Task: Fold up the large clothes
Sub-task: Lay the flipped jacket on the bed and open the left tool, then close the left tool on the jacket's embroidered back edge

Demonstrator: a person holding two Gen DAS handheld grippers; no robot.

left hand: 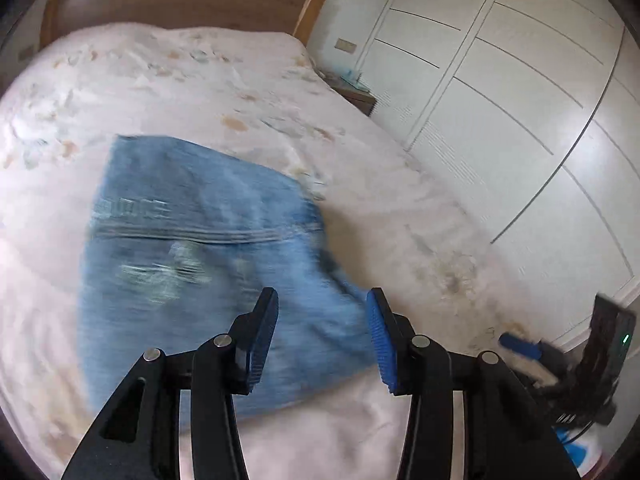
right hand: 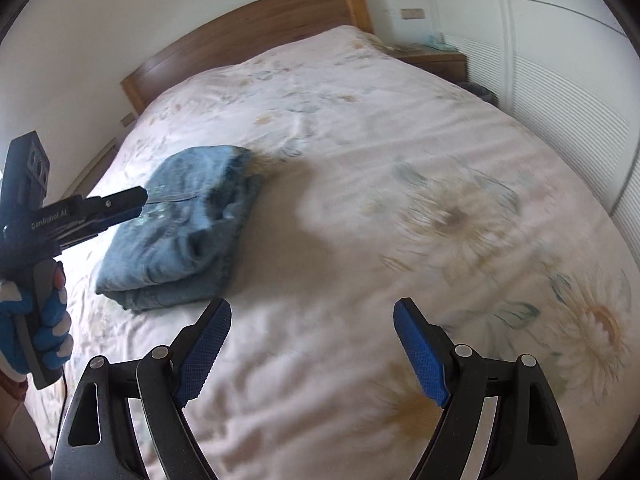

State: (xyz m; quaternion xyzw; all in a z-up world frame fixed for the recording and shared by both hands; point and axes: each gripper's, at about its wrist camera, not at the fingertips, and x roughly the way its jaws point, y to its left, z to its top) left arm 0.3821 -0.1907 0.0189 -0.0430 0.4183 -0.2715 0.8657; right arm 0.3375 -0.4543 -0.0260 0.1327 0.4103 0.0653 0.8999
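Observation:
A folded pair of blue jeans [left hand: 192, 248] lies on the flowered bedspread [left hand: 248, 92]; in the right wrist view the jeans [right hand: 184, 232] form a thick bundle left of centre. My left gripper [left hand: 322, 294] hovers above the near right corner of the jeans, open, with no cloth between its pads. Seen from the right wrist view, the left gripper [right hand: 140, 200] points over the top of the bundle, held by a gloved hand [right hand: 48, 320]. My right gripper [right hand: 312, 305] stands open over bare bedspread [right hand: 400, 200], to the right of the jeans and apart from them.
A wooden headboard [right hand: 256, 28] closes the far end of the bed. A nightstand [right hand: 436, 60] stands at the far right corner, and white wardrobe doors [left hand: 500, 92] run along the right side. One blue pad of the right gripper [left hand: 520, 347] shows at lower right.

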